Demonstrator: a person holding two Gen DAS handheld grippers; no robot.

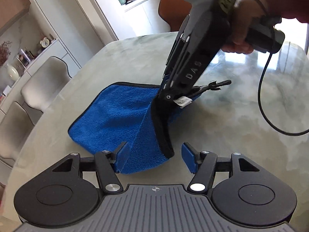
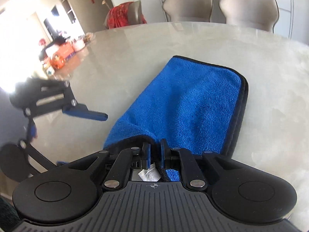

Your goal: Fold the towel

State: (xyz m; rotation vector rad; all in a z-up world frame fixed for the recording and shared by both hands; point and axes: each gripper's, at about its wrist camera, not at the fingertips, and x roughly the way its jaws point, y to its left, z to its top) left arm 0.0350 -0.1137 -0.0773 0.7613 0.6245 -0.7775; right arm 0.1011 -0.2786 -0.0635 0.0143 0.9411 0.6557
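Observation:
A blue towel (image 1: 115,116) with black edging lies partly folded on the marble table (image 1: 231,125). My right gripper (image 2: 155,152) is shut on the towel's (image 2: 189,108) corner, where a white label (image 2: 149,175) and a black loop sit, and holds that corner lifted. In the left wrist view the right gripper (image 1: 166,96) reaches down from above and pinches the raised corner. My left gripper (image 1: 155,158) is open, with the towel's near hanging edge between its blue pads and touching the left pad (image 1: 123,154). In the right wrist view the left gripper (image 2: 67,123) shows open at the left.
Grey chairs (image 2: 249,5) stand at the table's far side and more chairs (image 1: 46,77) at its left. A black cable (image 1: 270,100) hangs from the right gripper over the table. Boxes and jars (image 2: 63,52) sit on the far left of the table.

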